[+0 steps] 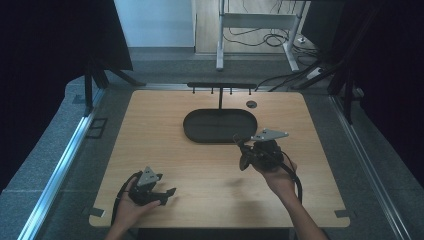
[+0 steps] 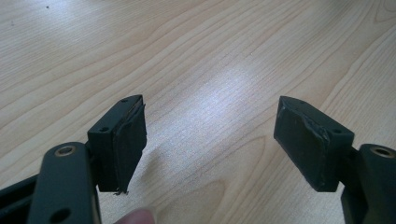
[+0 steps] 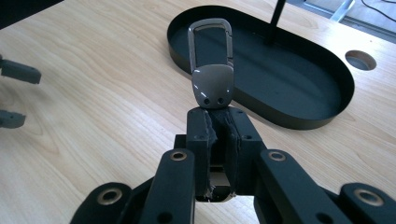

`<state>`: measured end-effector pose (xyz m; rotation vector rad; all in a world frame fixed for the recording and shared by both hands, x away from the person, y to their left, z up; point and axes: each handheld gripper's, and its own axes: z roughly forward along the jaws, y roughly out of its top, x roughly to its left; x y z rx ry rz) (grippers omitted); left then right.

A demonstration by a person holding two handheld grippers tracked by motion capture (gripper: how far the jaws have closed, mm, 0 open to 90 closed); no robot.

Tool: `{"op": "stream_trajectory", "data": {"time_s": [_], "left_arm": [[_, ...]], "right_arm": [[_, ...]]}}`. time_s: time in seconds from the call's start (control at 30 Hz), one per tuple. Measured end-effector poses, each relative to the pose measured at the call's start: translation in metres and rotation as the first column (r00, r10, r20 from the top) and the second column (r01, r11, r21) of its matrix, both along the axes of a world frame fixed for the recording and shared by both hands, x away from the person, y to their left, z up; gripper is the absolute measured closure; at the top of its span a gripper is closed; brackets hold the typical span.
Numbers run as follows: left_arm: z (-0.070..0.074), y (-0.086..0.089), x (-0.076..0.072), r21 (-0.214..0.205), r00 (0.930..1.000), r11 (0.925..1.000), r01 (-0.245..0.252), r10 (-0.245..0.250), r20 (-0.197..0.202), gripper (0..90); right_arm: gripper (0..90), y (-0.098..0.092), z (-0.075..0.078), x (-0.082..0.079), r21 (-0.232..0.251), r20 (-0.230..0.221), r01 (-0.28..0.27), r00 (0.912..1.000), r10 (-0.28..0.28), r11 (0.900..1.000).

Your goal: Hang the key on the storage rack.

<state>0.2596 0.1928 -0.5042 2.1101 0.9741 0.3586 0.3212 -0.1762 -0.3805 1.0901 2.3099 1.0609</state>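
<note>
Right gripper: jaws pressed together, pinching a metal key clip by its lower end. Clip = grey-brown, rounded solid base w/ two small holes, rectangular carabiner-type loop above; stands upright out of jaw tips, loop end free. In high view right gripper sits at approx. 4 o'clock from table centre, held above table, jaws aimed toward 10 o'clock, just short of near rim of tray; right hand grips it from below, cable loops off at 5 o'clock, grey three-cornered plate on top.

Left gripper: jaws spread wide, nothing betw. them; bare wood grain visible thru gap. Pads worn, edges frayed. Fingertip at bottom edge of left gripper view. In high view left gripper at approx. 7 o'clock, low over table near front edge, jaws pointing to 3 o'clock; left hand under it.

Tray: black, oval, shallow, lying at 12 o'clock from table centre; inside looks bare. Thin black post rises at its far side, carrying a horiz. bar w/ small pegs.

Table: light wood, rect. Round grommet hole at approx. 1 o'clock, just beyond tray.

Surrounds: grey floor, dark curtains both sides, metal frame legs + cables at 12 o'clock, well apart from table.
</note>
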Motion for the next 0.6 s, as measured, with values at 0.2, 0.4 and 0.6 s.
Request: {"op": "stream_trajectory", "data": {"time_s": [0.2, 0.4, 0.6], "left_arm": [[0.000, 0.000, 0.000, 0.002, 1.0000, 1.0000, 0.000, 0.000, 0.000, 25.9], [0.000, 0.000, 0.000, 0.002, 1.0000, 1.0000, -0.001, 0.001, 0.000, 25.9], [0.000, 0.000, 0.000, 0.001, 1.0000, 1.0000, 0.000, 0.000, 0.001, 25.9]], "right_arm": [[81.0, -0.004, -0.001, 0.005, 0.007, 0.003, 0.025, 0.9997, -0.025, 0.9997], [81.0, -0.007, -0.001, 0.008, 0.014, 0.007, 0.044, 0.9990, -0.044, 0.9989], [81.0, -0.010, 0.001, 0.012, 0.027, 0.014, 0.062, 0.9980, -0.062, 0.9977]]}}
